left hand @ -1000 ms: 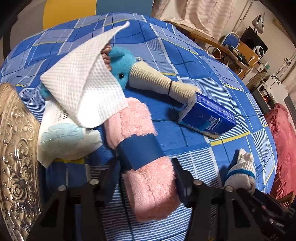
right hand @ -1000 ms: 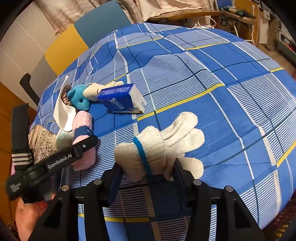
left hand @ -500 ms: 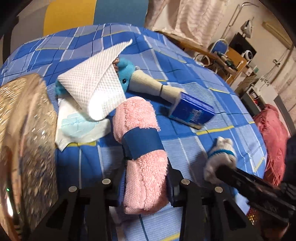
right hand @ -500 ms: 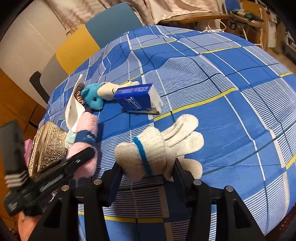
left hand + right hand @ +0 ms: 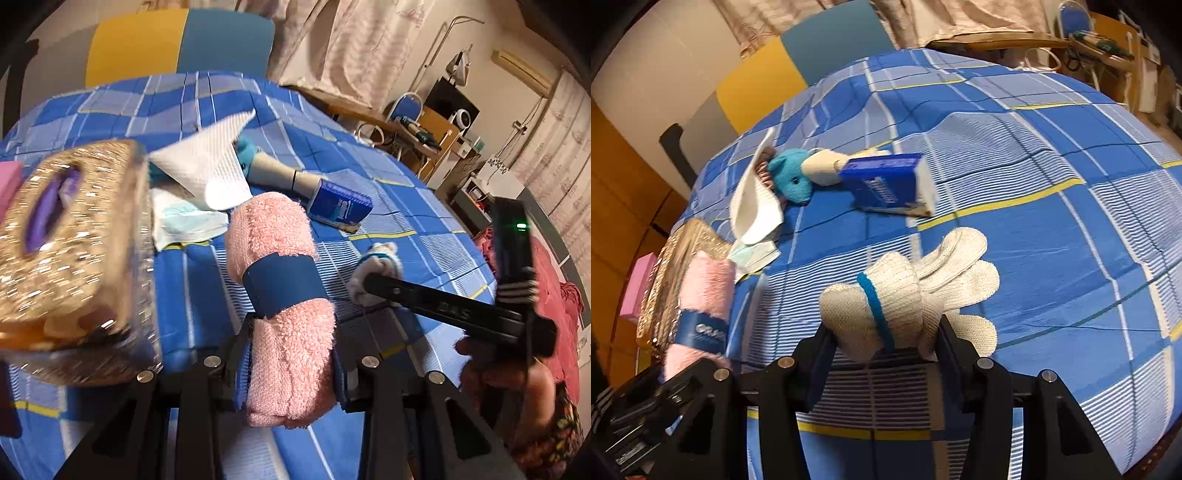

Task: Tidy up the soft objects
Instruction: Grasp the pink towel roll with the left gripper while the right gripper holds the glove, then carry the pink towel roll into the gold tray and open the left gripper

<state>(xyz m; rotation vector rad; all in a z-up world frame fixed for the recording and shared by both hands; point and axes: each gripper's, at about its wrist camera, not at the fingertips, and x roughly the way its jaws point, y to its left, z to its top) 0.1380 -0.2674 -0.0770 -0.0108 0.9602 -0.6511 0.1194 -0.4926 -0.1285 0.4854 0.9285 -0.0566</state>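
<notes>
My left gripper (image 5: 290, 363) is shut on a rolled pink towel (image 5: 284, 295) with a dark blue band and holds it above the blue checked cloth (image 5: 406, 206). The towel also shows at the left of the right wrist view (image 5: 701, 306). My right gripper (image 5: 882, 350) is shut on a bundle of white knit gloves (image 5: 908, 291) with a blue band, resting on the cloth. A teal plush toy (image 5: 792, 177), a white waffle cloth (image 5: 753, 206) and a face mask pack (image 5: 753, 254) lie further back.
A gold embossed tissue box (image 5: 74, 251) stands close on the left, with a pink block (image 5: 637, 291) beside it. A blue tissue pack (image 5: 886, 184) lies mid-table. Chairs and cluttered shelves stand beyond the table's far edge.
My left gripper closed on the pink towel and lifted it up and back toward the gold box. My right gripper stayed shut on the gloves.
</notes>
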